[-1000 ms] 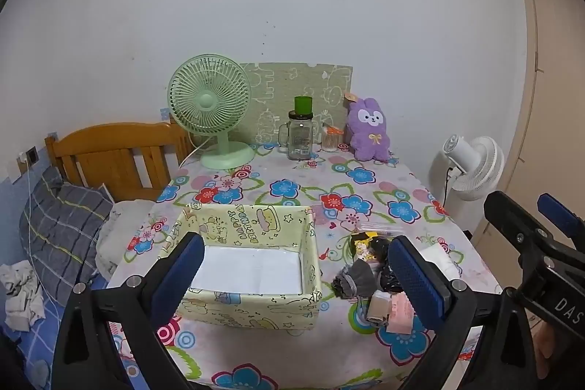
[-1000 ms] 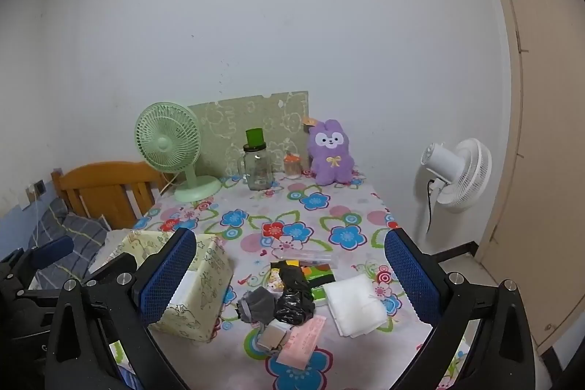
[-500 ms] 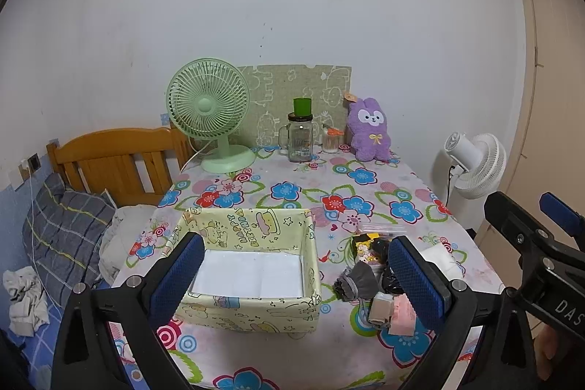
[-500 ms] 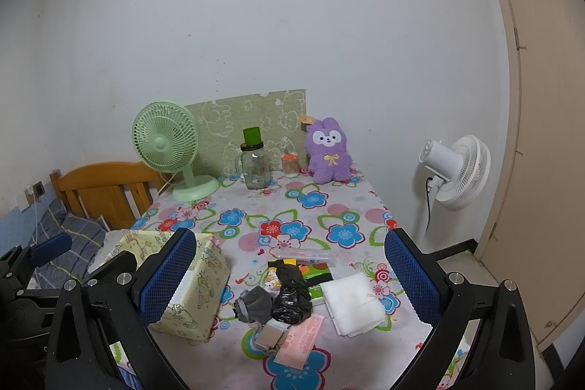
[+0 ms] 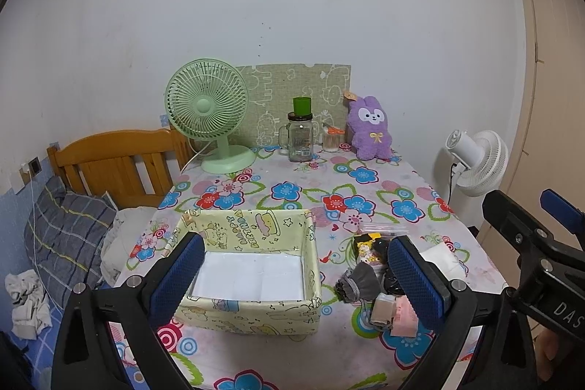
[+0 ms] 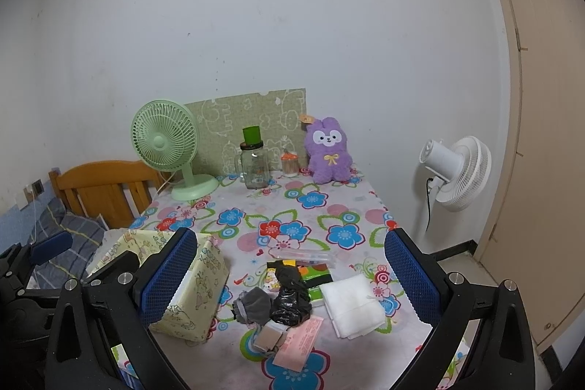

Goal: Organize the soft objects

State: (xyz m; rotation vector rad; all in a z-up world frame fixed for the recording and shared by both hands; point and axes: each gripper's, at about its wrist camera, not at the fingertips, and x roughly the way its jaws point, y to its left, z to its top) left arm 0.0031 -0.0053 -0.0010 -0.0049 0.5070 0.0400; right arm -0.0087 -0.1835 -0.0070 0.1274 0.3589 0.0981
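While both tools hang above the near edge of the table, nothing is in either of them. My left gripper (image 5: 292, 275), blue-padded, stands spread wide and empty over the pale yellow-green cartoon-printed fabric box (image 5: 252, 311). My right gripper (image 6: 289, 275) is likewise wide apart and empty, framing the small heap of items to the right of that box.

Box first: near left of the flower-printed tablecloth (image 5: 318, 185). Only a flat white sheet (image 5: 252, 278) lines its bottom; I see none of the soft things in it. So I judge the sorting not yet begun, or barely.

Heap, just right of the box, pieces touching or overlapping:
- grey bunched cloth, sock-like (image 6: 253, 305), nearest the box
- black crumpled plastic-looking bag (image 6: 290, 298), against the grey piece
- white folded square of gauzy cloth (image 6: 353, 306), on the right
- pink flat paper packet (image 6: 299, 342) and a small beige wrapped block (image 6: 268, 335), nearest me
- yellow, black and green printed packets (image 6: 310, 275) and a clear flat sleeve (image 6: 310, 254) on the far side

Which of these count as soft I can only guess: grey cloth and white square surely.

Far end, well apart from the work: purple plush rabbit (image 6: 329, 152) upright against the wall, beside a glass mug-jar with green cap (image 6: 254, 163) and a mint-green desk fan (image 6: 166, 148). The plush is soft too; it may belong in the box.

Left to do: everything.
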